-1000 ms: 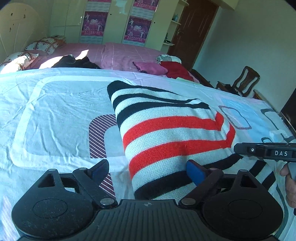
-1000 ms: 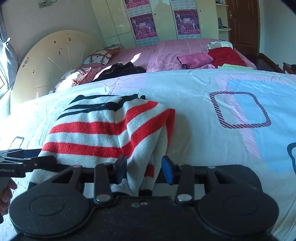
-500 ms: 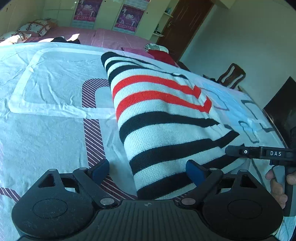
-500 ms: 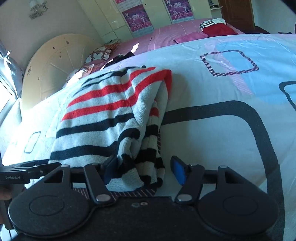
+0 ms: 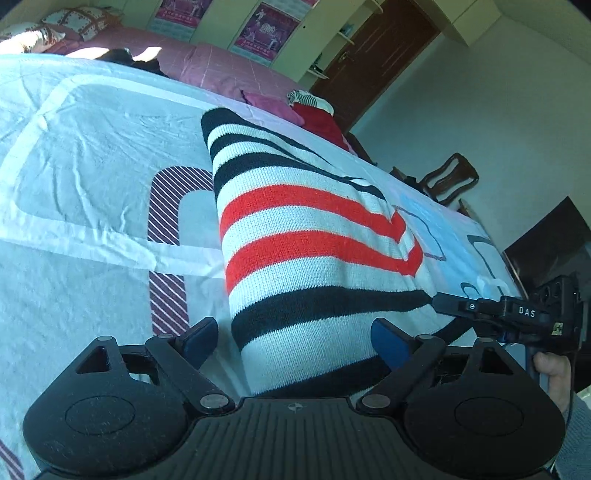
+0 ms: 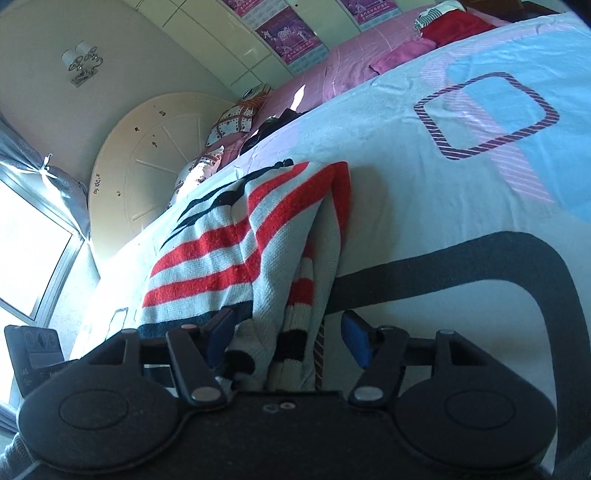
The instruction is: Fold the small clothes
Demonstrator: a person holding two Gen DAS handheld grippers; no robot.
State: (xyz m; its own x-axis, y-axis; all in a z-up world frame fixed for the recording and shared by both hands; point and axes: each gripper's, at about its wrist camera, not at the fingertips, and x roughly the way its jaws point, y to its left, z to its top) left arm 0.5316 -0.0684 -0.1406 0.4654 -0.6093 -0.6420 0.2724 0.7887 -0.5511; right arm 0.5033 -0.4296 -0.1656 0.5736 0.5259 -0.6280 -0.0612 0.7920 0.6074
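Striped knit sweater, white with black and red bands, folded into a long bundle on the pale patterned bedsheet, running from the near edge toward the far side of the bed. Top surface smooth in the left wrist view; in the right wrist view, right edge doubled over, layers showing at the fold, loose sleeve or hem ends bunched at the near end.

Left gripper spread wide over the near end of the sweater, knit lying between the blue pads, right one overlapping the fabric in the view, left one beside the sweater's left edge over the sheet; no pinch visible. Right gripper with jaws opening, bunched near end of the sweater between them, left pad at the fabric, right pad clear of it with sheet showing in the gap. Seen from the left wrist view, right gripper's body at the far right, just off the sweater's right edge, held by a hand with a grey sleeve below.

Farther off, a second bed in a pink cover with a red garment and a magenta one on it, patterned pillows at the far left. Wooden chair and dark door at the right, posters on pale wardrobe doors behind. Round cream headboard and bright window at the left in the right wrist view.
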